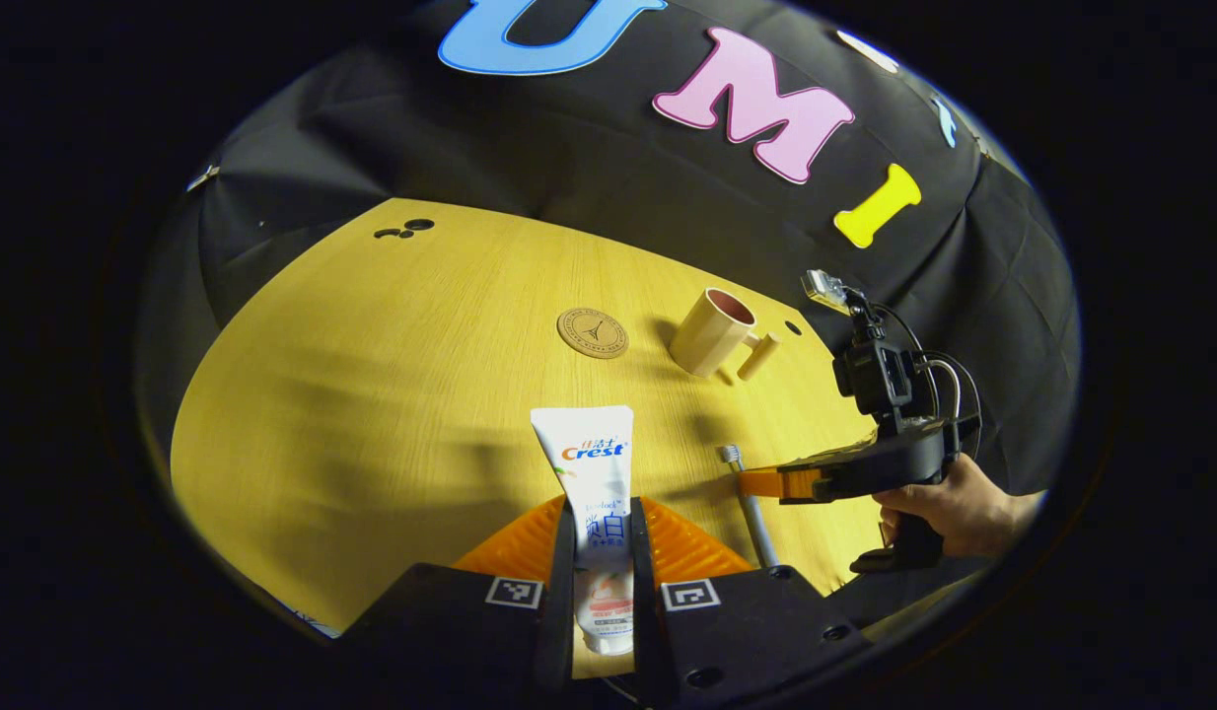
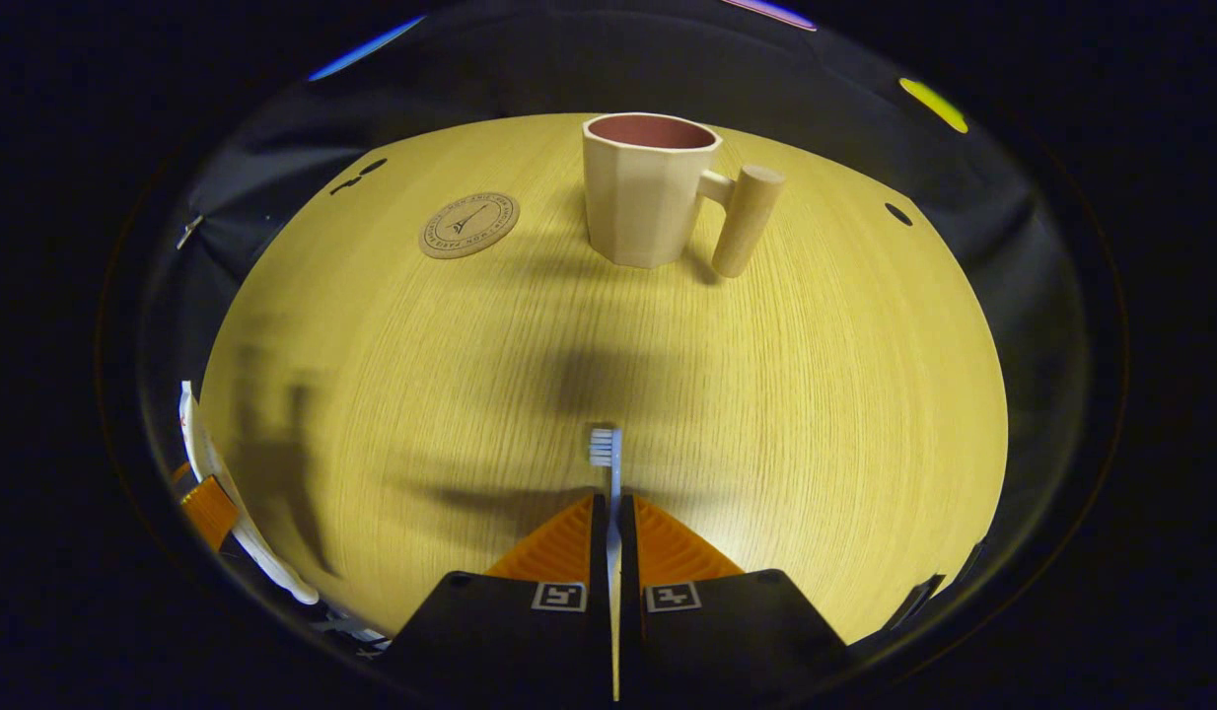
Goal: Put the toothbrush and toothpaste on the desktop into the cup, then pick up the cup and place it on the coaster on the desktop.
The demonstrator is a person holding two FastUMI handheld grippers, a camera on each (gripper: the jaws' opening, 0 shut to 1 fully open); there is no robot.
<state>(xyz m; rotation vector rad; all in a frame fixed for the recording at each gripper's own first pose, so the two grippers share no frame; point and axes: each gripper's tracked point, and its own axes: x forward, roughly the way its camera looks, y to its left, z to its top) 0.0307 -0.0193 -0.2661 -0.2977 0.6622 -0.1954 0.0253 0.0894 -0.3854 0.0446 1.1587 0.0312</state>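
- The bench [image 1: 372, 394] is a pale wood top; a dark cloth wall stands behind it.
- The left tool [image 1: 603, 552] is clenched on the paste [image 1: 597, 473]: the tube stands between both fingers, its flat end pointing ahead toward the coaster, and its capped end near the camera.
- The right tool [image 2: 613, 537] is clamped on the brush [image 2: 608, 473], whose handle runs between the fingers and whose bristle head sticks out just past the tips, above the bench. In the left gripper view a hand [image 1: 949, 513] holds this tool to the right of the paste.
- The cup [image 2: 653, 187] stands upright at the far side of the bench, well apart from both tools, handle to its right.
- The coaster [image 2: 468, 225] lies flat, left of the cup and apart from it.
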